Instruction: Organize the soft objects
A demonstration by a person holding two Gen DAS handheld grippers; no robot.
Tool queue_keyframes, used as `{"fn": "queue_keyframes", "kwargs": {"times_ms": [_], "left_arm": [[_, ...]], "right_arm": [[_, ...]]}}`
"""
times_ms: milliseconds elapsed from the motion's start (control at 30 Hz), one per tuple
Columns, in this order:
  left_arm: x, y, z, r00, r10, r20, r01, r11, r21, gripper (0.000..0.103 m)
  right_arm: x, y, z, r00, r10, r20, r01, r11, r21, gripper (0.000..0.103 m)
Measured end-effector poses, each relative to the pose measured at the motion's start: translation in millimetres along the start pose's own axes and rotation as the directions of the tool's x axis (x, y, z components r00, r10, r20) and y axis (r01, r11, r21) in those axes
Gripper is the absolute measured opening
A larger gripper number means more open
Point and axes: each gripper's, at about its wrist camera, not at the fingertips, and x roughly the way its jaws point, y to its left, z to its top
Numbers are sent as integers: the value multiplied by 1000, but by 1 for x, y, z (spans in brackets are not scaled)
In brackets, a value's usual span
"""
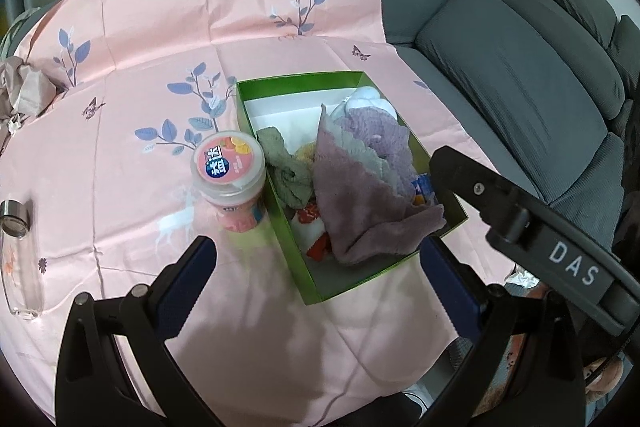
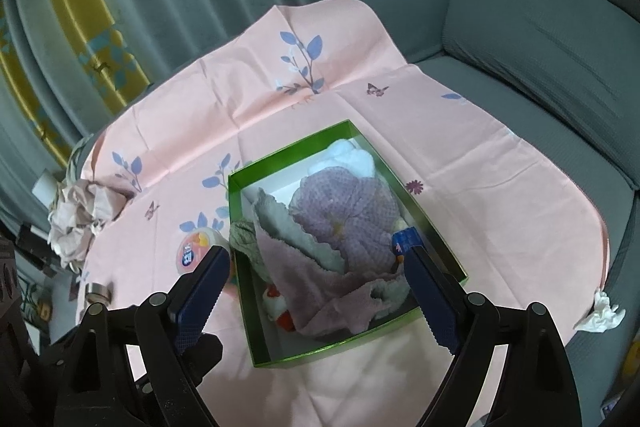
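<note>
Nearest us, our right gripper (image 2: 314, 297) and left gripper (image 1: 316, 283) hung empty, jaws apart, above the green box (image 2: 436, 227) mid-cloth, full of towels (image 2: 348, 223). We judged packing done; next, tidy the overhanging mauve towel (image 1: 360, 211).

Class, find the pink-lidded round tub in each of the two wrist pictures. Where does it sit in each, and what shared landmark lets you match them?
Left wrist view: the pink-lidded tub stands whole, left of centre, against the green box on its left side.
Right wrist view: the tub is lower left, partly hidden behind the right gripper's left finger.
Shared landmark: the green box's left wall.
</note>
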Motion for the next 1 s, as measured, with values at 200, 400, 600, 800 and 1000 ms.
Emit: {"fn": "queue_keyframes", "kwargs": {"times_ms": [200, 400, 600, 800, 1000], "left_arm": [[0, 0, -1, 1000, -11, -7, 11, 1000, -3, 102], [0, -1, -2, 1000, -12, -7, 12, 1000, -3, 102], [1, -1, -3, 1000, -20, -16, 20, 1000, -4, 102], [2, -1, -5, 999, -29, -22, 29, 1000, 1, 102], [2, 0, -6, 999, -32, -28, 32, 999, -4, 102]], "right_arm": [[2, 0, -1, 1000, -7, -8, 7, 1000, 2, 89], [4, -1, -2, 1000, -14, -12, 14, 1000, 2, 89], [4, -1, -2, 1000, -10, -14, 10, 1000, 1, 89], [4, -2, -3, 1000, -17, -16, 17, 1000, 3, 89], [4, -2, -2, 1000, -18, -16, 18, 1000, 1, 89]]}}
